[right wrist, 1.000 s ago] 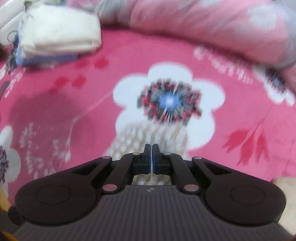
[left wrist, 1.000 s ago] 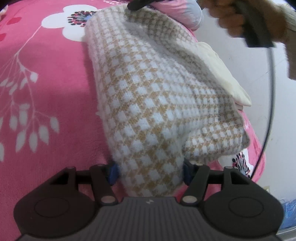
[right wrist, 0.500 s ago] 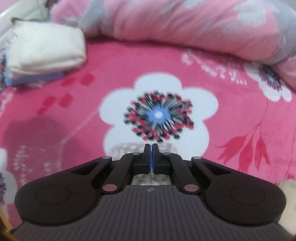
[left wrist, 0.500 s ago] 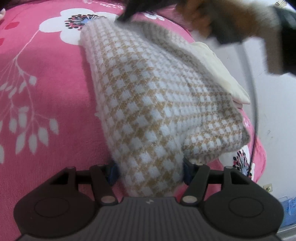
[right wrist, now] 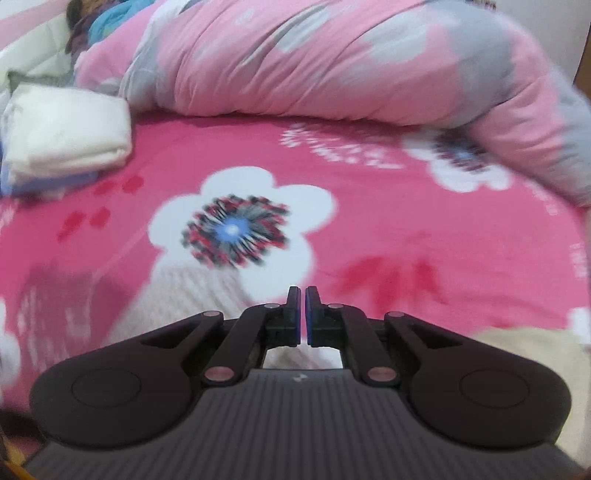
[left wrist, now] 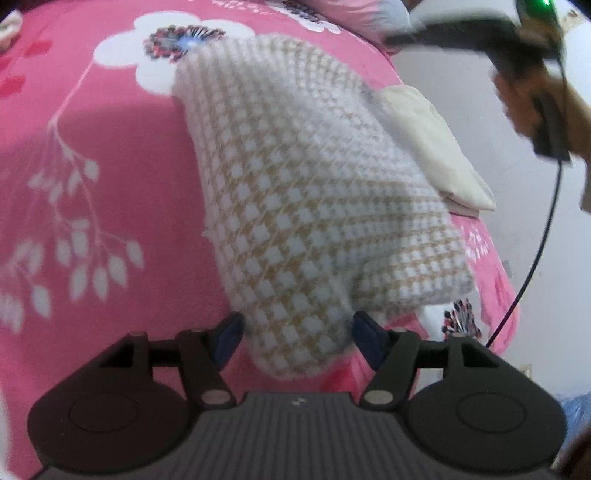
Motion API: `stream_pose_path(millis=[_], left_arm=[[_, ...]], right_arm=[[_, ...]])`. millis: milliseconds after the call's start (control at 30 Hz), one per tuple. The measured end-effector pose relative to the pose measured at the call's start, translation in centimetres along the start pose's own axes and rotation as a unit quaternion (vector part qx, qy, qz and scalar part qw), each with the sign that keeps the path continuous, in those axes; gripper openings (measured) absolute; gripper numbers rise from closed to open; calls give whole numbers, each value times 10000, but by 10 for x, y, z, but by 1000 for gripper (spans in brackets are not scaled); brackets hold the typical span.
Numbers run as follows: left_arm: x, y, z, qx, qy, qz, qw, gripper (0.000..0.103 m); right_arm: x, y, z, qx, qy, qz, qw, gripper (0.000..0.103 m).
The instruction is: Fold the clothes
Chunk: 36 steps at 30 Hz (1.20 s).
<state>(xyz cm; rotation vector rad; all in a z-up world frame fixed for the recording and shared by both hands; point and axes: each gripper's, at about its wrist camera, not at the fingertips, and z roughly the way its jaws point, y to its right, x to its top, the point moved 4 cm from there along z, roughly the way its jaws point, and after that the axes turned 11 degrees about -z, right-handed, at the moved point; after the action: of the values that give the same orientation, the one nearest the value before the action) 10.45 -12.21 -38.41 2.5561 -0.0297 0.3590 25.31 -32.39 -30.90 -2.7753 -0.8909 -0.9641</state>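
Observation:
A folded beige-and-white checked knit garment [left wrist: 303, 192] lies on the pink flowered bedsheet [left wrist: 92, 240] and runs away from my left gripper [left wrist: 297, 325]. That gripper's fingers press on both sides of the garment's thick near end and are shut on it. In the right wrist view the garment [right wrist: 184, 295] shows low and to the left of my right gripper [right wrist: 303, 295]. Its fingers stand almost together with nothing between them. The left wrist view shows the right gripper [left wrist: 480, 29], blurred, up to the right, clear of the garment, with a hand [left wrist: 524, 99] holding it.
A folded white cloth stack [right wrist: 66, 133] sits at the far left of the bed. A rolled pink and grey quilt [right wrist: 332, 62] lies along the back. A cream cloth [left wrist: 436, 147] rests by the bed's right edge, beside a pale wall. A black cable [left wrist: 543, 229] hangs there.
The right gripper has left the garment's far end and moved up and to the right. That far end now lies on the sheet. The left fingers have drawn in slightly on the near end.

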Motion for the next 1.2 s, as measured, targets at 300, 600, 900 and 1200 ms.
stream_pose_path(millis=[300, 600, 900, 1200], left_arm=[[65, 56, 4, 720, 1087, 1320, 9826, 49], [93, 107, 71, 580, 987, 2334, 9656, 39], [87, 112, 98, 687, 652, 2219, 9705, 41], [72, 109, 89, 838, 996, 2128, 9684, 51]], right_arm=[[-86, -64, -61, 937, 89, -600, 9938, 4], [-154, -50, -62, 1235, -70, 1865, 9746, 18], [-181, -44, -21, 1662, 138, 3277, 9300, 48], [-192, -44, -5, 2186, 369, 3496, 9103, 48]])
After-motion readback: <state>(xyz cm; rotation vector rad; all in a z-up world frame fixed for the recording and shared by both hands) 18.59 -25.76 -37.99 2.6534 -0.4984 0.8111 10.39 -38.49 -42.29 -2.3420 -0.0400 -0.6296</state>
